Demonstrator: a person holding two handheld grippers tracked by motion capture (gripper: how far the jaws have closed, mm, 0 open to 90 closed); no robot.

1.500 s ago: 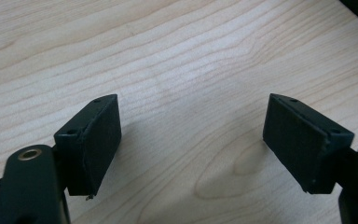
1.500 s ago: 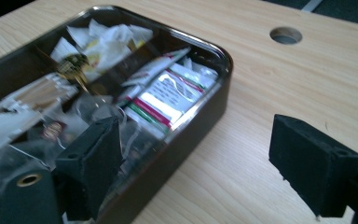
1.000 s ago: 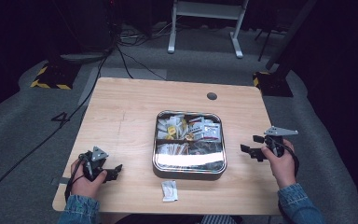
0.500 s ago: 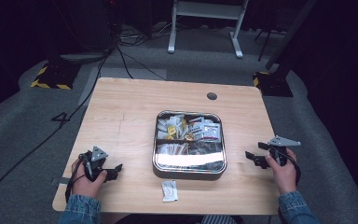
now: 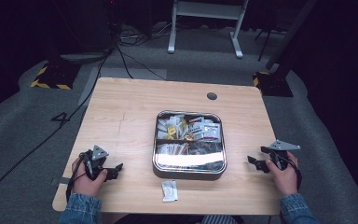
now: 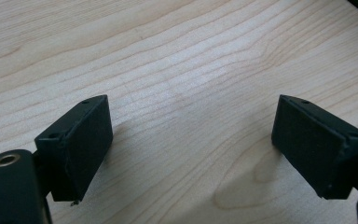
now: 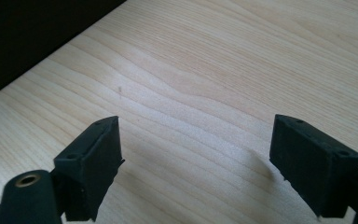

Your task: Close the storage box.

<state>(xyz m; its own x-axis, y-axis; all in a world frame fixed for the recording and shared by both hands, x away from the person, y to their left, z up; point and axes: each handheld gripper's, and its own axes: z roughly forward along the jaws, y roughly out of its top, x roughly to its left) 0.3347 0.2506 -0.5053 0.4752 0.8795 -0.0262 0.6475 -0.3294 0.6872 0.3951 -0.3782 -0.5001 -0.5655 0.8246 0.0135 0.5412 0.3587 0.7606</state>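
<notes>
The fingers (image 7: pixel 93 172) of the right gripper (image 5: pixel 256 163) stand wide apart over bare wood with nothing between them, and so do the fingers (image 6: pixel 79 149) of the left gripper (image 5: pixel 114 169). Against the picture from a second ago, the right gripper has come down from beside the tin's far corner to a spot low over the right edge of the tabletop (image 5: pixel 121 116), while the left gripper has kept its place near the front left corner. Nearest the hands is the square metal tin with rounded corners (image 5: pixel 189 163), shiny along its rim, standing in the middle of the tabletop and packed with small flat sachets in white, yellow and dark wrappers. A small white crinkled packet (image 5: pixel 169 190) lies on the wood just in front of the tin, apart from it. The tabletop is pale wood-grain laminate with a dark round grommet hole (image 5: pixel 211 96) near its far edge. The two gripper views show what the high view cannot: the fingers are matt black rectangular blocks with small screw holes, and the fine wavy grain under them. The high view alone gives the tin, the packet and the blue denim sleeves (image 5: pixel 79 210).
</notes>
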